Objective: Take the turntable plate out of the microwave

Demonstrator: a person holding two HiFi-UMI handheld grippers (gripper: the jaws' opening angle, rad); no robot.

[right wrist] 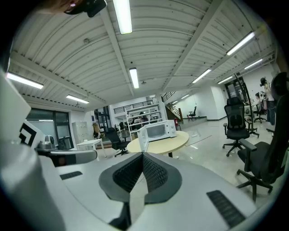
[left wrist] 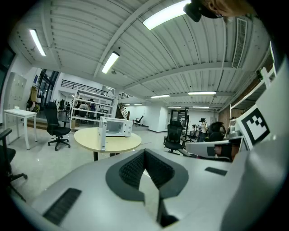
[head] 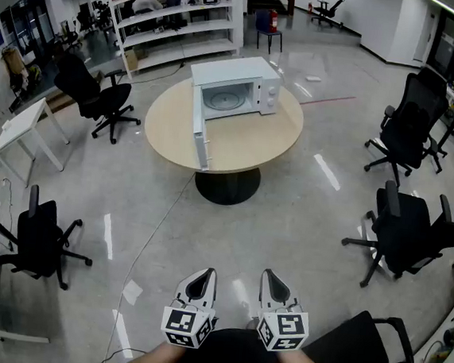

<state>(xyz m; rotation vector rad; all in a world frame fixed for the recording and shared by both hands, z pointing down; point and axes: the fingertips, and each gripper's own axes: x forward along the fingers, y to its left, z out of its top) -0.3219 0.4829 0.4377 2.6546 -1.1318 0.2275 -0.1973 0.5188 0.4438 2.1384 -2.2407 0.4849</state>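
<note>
A white microwave (head: 236, 88) stands on a round wooden table (head: 251, 135) across the room, its door (head: 201, 128) swung wide open toward me. Inside the cavity a pale round turntable plate (head: 224, 99) shows. The microwave (left wrist: 116, 127) also appears small and far off in the left gripper view, and the microwave (right wrist: 157, 131) in the right gripper view. Both grippers are held close to my body, far from the table. My left gripper (head: 206, 274) is shut with nothing in it, and my right gripper (head: 268, 274) is shut and empty too.
Black office chairs stand around: one (head: 92, 92) left of the table, one (head: 412, 123) at the right, one (head: 410, 230) nearer right, one (head: 37, 242) at the near left. A white desk (head: 20, 129) is at the left, white shelving (head: 175, 16) behind the table.
</note>
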